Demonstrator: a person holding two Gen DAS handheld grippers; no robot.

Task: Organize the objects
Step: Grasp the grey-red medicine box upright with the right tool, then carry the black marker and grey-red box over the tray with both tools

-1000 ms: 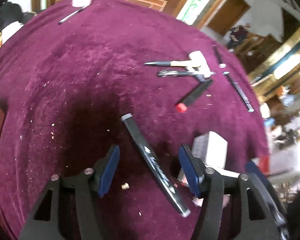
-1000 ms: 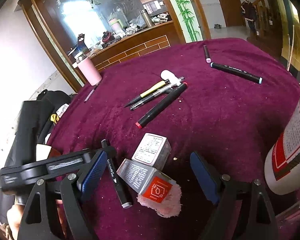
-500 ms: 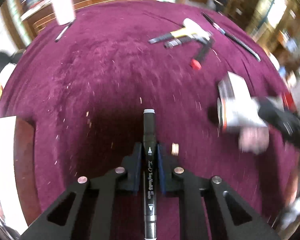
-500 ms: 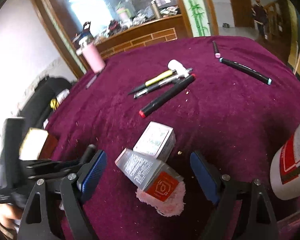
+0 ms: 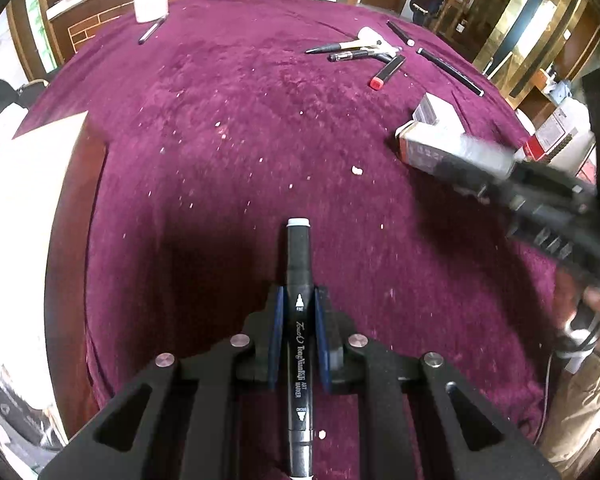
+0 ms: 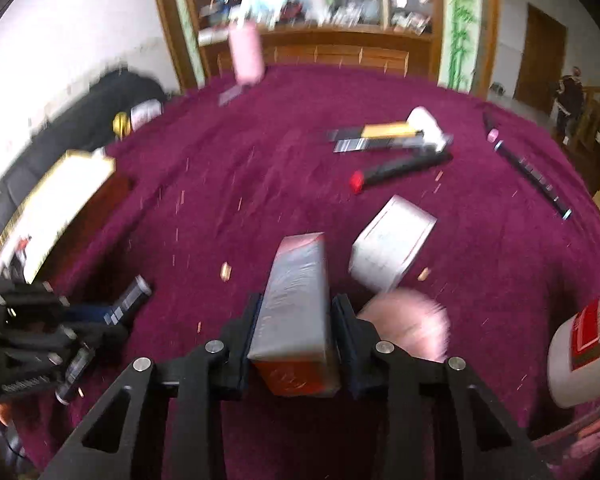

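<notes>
- The black marker (image 5: 299, 320) is a slim art pen with white lettering along its barrel and a pale grey cap end pointing away from the camera.
- The left gripper (image 5: 299, 312) is clamped on that marker about mid-barrel; the pen runs straight forward between the blue pads, its far end jutting out over the maroon-covered bench (image 5: 220, 140).
- The grey box (image 6: 296, 292) is a long carton with a silvery top face and an orange-red near end bearing a white emblem.
- The right gripper (image 6: 296, 332) is closed on the grey box, its pads pressing both long sides; the carton points away from the camera.
- A white box (image 6: 392, 240) lies just to the right of the grey one, and a blurred pink fluffy object (image 6: 412, 328) sits right of the gripper.
- Farther off, a red-capped marker (image 6: 396, 170) and a cluster of pens (image 6: 384, 138) lie on the cloth.
- A white bottle (image 6: 584, 352) with a red label stands at the right edge.
</notes>
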